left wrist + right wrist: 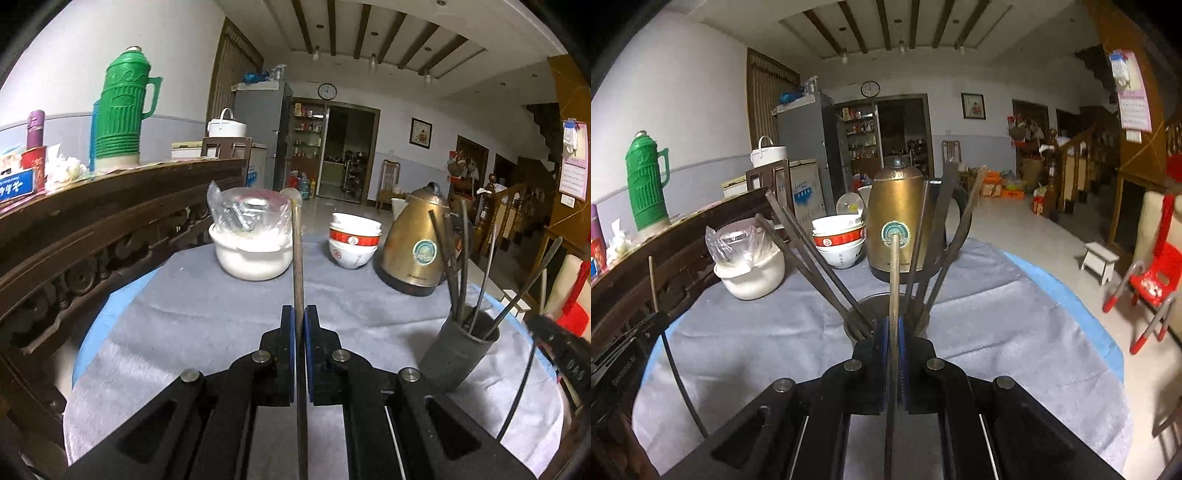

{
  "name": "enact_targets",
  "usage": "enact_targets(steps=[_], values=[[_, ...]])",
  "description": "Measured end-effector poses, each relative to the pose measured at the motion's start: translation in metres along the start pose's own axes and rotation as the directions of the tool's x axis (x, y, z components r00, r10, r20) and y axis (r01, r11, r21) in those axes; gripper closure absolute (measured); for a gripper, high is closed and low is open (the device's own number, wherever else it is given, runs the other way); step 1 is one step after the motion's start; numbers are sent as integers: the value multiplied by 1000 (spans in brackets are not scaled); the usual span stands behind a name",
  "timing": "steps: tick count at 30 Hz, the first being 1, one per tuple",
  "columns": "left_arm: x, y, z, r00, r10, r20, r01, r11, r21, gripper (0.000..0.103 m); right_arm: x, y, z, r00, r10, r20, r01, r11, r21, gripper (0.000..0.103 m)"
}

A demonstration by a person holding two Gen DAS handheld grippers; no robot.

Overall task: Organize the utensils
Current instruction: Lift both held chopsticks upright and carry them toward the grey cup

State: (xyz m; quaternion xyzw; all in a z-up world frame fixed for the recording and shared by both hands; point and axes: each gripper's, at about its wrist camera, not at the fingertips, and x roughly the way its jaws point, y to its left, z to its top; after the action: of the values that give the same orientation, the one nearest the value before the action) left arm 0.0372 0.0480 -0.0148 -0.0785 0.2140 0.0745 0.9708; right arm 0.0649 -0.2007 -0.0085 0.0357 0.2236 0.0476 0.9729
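Both grippers are fully closed, each clamping a single thin stick. The left gripper (300,314) holds a slender brown chopstick (297,258) that runs forward between the blue pads, its far end rising in front of the white pot (251,258) by the table's far-left edge. The right gripper (893,328) pinches a second chopstick (894,273), held just in front of the grey holder cup (886,312), which stands mid-table nearer the right edge and already carries several dark chopsticks (812,247) splayed outward. Judged handling: the sticks are light, rigid and narrow, likely smooth, so they may pivot or slide in the pads if clamped only at one point. Each is gripped along its lower shaft with a long free end, which suits a tip-down drop into the cup. The cup appears light enough to tip if struck, and the splayed sticks crowd its mouth. The gold kettle (897,221) and stacked bowls (839,240) stand behind, toward the far edge.
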Motion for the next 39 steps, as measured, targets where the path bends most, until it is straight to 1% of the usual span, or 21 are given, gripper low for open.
enact_targets(steps=[4, 9, 13, 19, 27, 32, 36, 39], values=[[-18, 12, -5, 1000, 1, 11, -1, 1000, -9, 97, -25, -2, -6, 1000, 11, 26, -10, 1000, -19, 97], [-52, 28, -10, 999, -10, 38, 11, 999, -32, 96, -63, -7, -11, 998, 32, 45, -31, 999, -30, 97], [-74, 34, -16, 999, -23, 49, 25, 999, -35, 96, -90, -7, -17, 998, 47, 49, -45, 998, -41, 97], [-103, 42, -27, 998, -41, 46, 42, 999, -34, 95, -116, -11, -26, 998, 59, 38, -58, 998, -23, 97], [-128, 42, -40, 997, -63, 35, 64, 997, -30, 95, -143, -13, -40, 997, 68, 22, -68, 998, -11, 97], [-135, 41, -44, 997, -76, 28, 77, 996, -35, 95, -148, -12, -43, 997, 68, 21, -68, 998, -10, 97], [-137, 38, -42, 996, -88, 26, 89, 995, -41, 96, -151, -13, -44, 997, 74, 21, -74, 997, -2, 97], [-135, 31, -36, 996, -79, 29, 79, 997, -13, 98, -153, -14, -40, 996, 82, 29, -83, 996, 12, 97]])
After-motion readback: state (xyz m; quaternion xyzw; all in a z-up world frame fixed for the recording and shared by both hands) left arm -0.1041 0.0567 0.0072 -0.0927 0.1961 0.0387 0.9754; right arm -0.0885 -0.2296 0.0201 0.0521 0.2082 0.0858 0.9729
